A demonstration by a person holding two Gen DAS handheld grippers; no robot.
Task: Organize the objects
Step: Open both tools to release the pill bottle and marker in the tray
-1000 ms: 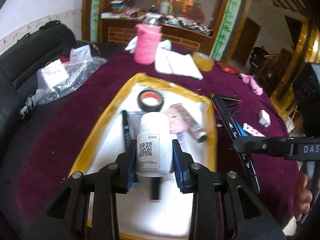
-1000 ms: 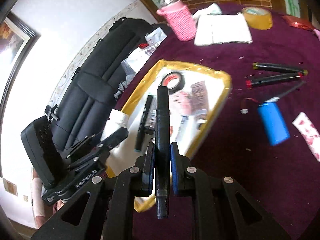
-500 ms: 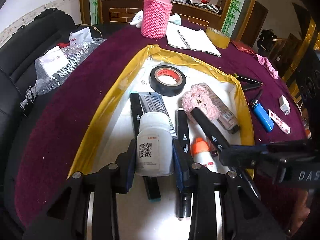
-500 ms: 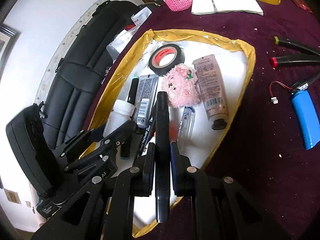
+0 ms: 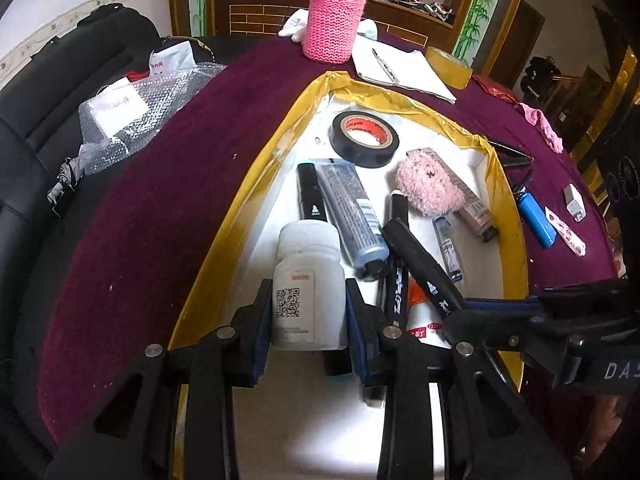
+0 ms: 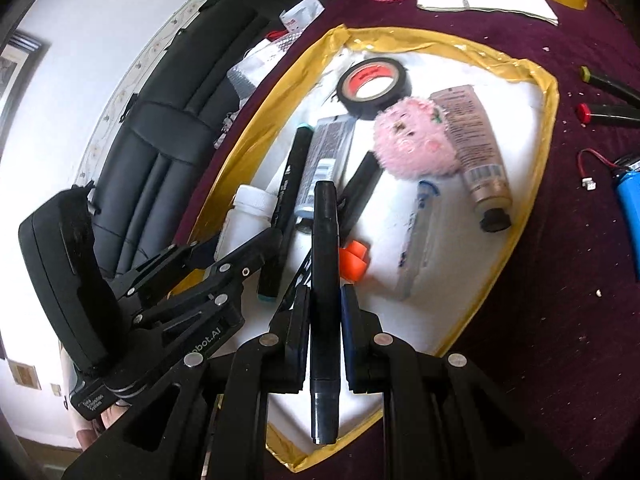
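We hang over the yellow-rimmed tray [image 5: 256, 184] on the maroon worktop [image 5: 168, 184]; left tongs [image 5: 308, 316] clamped on the white pill bottle [image 5: 308, 280], upright, right tongs [image 6: 325, 320] clamped on a black marker [image 6: 325, 280], long axis pointing away; both have sunk closer to the tray floor than a second ago.

A black leather sofa [image 5: 36, 128] borders the surface [image 5: 132, 216], covered in dark maroon cloth, at 9 o'clock. A bubble-wrap package [image 5: 132, 108] lies on the sofa at the surface's edge at 10 o'clock. A wooden cabinet with brick-pattern panels [image 5: 256, 20] stands at 12 o'clock, with bamboo-painted trim [image 5: 476, 12] at 1 o'clock. A framed picture [image 6: 16, 68] hangs on the white wall.
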